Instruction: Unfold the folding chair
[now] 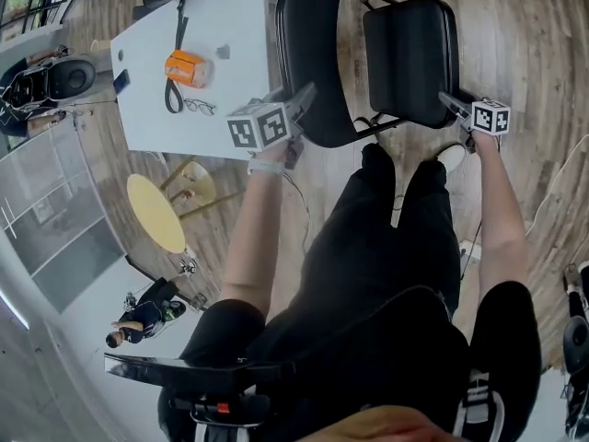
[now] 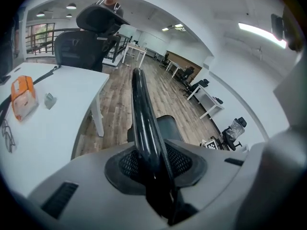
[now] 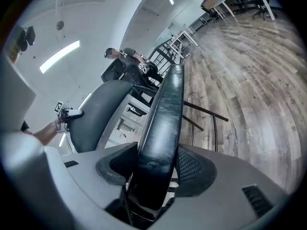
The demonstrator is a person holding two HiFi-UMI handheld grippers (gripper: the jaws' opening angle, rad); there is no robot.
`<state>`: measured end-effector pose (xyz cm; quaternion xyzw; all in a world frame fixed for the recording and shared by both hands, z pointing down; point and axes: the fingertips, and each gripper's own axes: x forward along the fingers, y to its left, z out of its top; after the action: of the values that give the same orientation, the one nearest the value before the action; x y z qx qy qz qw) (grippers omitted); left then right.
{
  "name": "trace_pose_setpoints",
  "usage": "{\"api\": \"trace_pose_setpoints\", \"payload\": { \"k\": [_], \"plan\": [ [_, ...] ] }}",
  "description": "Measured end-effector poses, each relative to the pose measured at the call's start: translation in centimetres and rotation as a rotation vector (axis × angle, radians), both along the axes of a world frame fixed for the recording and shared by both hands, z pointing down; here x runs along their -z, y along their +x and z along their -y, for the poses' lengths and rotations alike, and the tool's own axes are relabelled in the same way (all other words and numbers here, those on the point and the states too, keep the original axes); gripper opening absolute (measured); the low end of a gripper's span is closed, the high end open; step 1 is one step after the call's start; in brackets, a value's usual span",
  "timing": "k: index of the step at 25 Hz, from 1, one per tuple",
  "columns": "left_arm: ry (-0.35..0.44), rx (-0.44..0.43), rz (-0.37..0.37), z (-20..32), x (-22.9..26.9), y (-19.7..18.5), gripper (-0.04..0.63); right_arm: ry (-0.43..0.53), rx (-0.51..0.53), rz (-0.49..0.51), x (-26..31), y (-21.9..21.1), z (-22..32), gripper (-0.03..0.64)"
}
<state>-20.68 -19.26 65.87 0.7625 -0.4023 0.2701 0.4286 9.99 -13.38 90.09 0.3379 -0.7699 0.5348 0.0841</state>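
The black folding chair [image 1: 368, 58] is standing on the wood floor [image 1: 515, 26] just in front of the person's legs [image 1: 386, 238], beside the white surface [image 1: 230, 26], with its two black panels standing apart from each other.

The left gripper [image 1: 296, 109] is reaching to the chair's thin curved panel [image 1: 308, 63]. In the left gripper view its jaws [image 2: 153, 171] are standing narrowly apart and clamping the edge of that thin curved panel [image 2: 144, 114], which is running straight up out of them.

The right gripper [image 1: 456, 105] is meeting the thick padded panel [image 1: 411, 58] at its near corner. In the right gripper view its jaws [image 3: 153, 171] are standing wide and pressing on both faces of that thick padded panel [image 3: 165, 114]; the left gripper [image 3: 67, 113] is showing beyond, at the other panel.

On the surface an orange pack [image 1: 187, 67], a pair of glasses [image 1: 200, 108] and a black strap [image 1: 175, 63] are lying near each other. A round yellow stool [image 1: 156, 212] is standing on the floor near the surface's corner.
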Motion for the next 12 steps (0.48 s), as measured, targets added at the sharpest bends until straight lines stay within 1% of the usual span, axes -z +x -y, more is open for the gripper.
{"api": "trace_pose_setpoints", "payload": {
  "k": [7, 12],
  "plan": [
    [0.007, 0.006, -0.021, -0.3, -1.2, 2.6, 0.098, 0.015, -0.044, 0.129, -3.5, 5.6, -0.6, 0.238],
    [-0.002, 0.006, -0.037, -0.3, -2.9, 2.8, 0.098, -0.034, -0.046, 0.186, -6.8, 8.1, -0.9, 0.238]
  ]
}}
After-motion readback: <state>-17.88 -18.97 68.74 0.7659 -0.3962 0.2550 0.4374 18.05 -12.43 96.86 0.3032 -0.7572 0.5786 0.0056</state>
